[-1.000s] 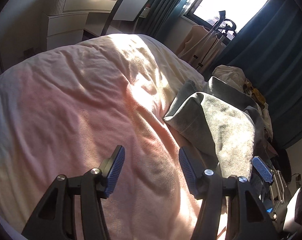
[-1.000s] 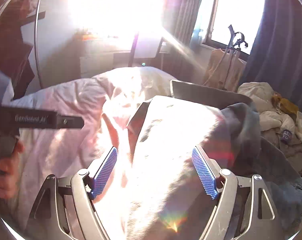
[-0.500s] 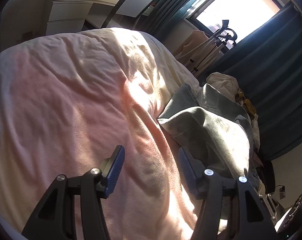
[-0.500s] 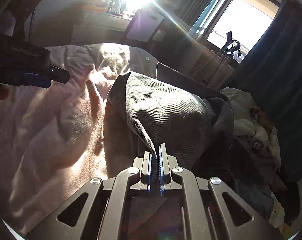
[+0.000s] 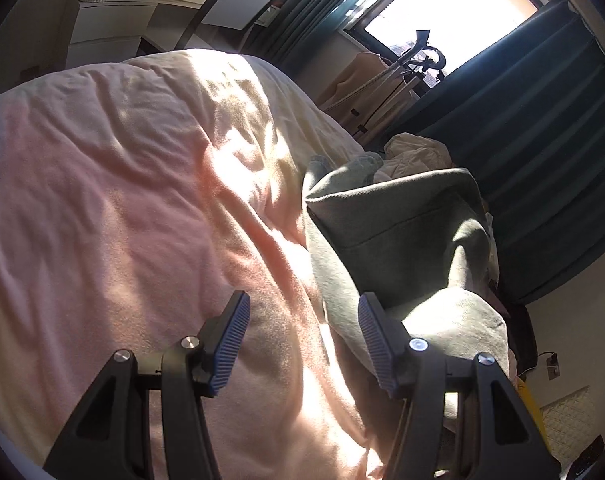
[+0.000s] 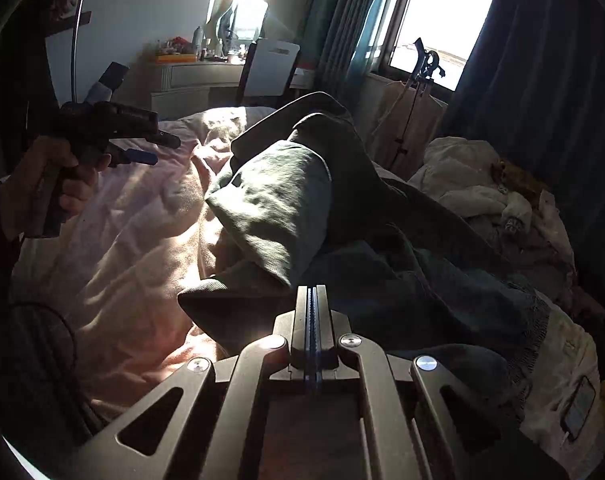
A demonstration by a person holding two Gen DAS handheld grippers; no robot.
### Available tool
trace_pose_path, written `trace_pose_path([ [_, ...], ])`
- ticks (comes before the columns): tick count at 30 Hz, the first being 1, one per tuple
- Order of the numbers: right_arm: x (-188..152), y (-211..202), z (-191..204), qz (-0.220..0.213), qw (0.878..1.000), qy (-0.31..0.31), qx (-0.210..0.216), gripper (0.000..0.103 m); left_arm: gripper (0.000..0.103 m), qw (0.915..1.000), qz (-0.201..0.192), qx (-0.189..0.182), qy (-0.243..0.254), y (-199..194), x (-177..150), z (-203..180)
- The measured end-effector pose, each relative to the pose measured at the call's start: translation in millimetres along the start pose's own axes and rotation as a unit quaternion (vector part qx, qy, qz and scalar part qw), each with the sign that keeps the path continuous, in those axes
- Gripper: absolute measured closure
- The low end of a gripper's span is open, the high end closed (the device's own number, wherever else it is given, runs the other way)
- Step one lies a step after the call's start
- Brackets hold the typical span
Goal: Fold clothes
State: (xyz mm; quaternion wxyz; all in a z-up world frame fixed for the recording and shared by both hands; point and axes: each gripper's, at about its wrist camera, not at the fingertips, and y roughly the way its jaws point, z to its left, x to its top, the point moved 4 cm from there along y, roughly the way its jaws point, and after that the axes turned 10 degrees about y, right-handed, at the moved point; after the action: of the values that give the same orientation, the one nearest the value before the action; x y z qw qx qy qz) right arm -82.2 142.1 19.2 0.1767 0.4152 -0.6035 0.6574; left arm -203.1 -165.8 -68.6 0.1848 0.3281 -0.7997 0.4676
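1. Grey garment (image 6: 278, 200) lies on the right part of the bed, bunched and partly lifted; it looks like a sweatshirt, but the type is not certain. In the left wrist view (image 5: 402, 232) a flat fold stands up with a seam line across it.
2. Change: a second ago the right gripper (image 6: 311, 304) had its fingers spread over the cloth; now they are pressed together, pinching an edge of the grey fabric between the pads. The garment has been pulled up and toward the camera, more raised than half a second back.
3. Meaning: the pick-up is done; my guess is that it is now being carried over to the bare duvet to be spread out. Folding proper has not started.
4. Left gripper (image 5: 302, 340) is spread wide and holds nothing, hovering over the pink duvet (image 5: 122, 200). Garment is just right of its right finger, partly behind it; contact unclear.
5. The person's left hand (image 6: 66, 184) holds that gripper well left of the garment.
6. Around: pile of pale clothes (image 6: 482, 184) on the far right, dark curtains (image 5: 542, 140), window (image 6: 442, 20).
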Motion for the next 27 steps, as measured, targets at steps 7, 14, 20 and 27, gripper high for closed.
trace_pose_path([
  [7,-12.7,-5.8,-40.7,-0.007,0.996,0.086,0.018,0.103,0.045,0.9994,0.032,0.006,0.010,45.0,-9.6,-17.1],
  [14,-14.1,7.2,-30.3,-0.015,0.994,0.087,0.060,0.102,0.056,0.9982,0.052,0.016,0.025,87.4,-3.0,-10.1],
  [20,-19.2,34.0,-40.5,-0.006,0.989,0.119,0.085,0.102,0.085,0.9959,0.054,0.036,0.062,121.1,5.3,-14.9],
  [27,-19.8,51.6,-62.0,-0.002,0.982,0.165,0.092,0.102,0.100,0.9943,-0.008,0.061,0.087,96.7,21.7,-23.8],
])
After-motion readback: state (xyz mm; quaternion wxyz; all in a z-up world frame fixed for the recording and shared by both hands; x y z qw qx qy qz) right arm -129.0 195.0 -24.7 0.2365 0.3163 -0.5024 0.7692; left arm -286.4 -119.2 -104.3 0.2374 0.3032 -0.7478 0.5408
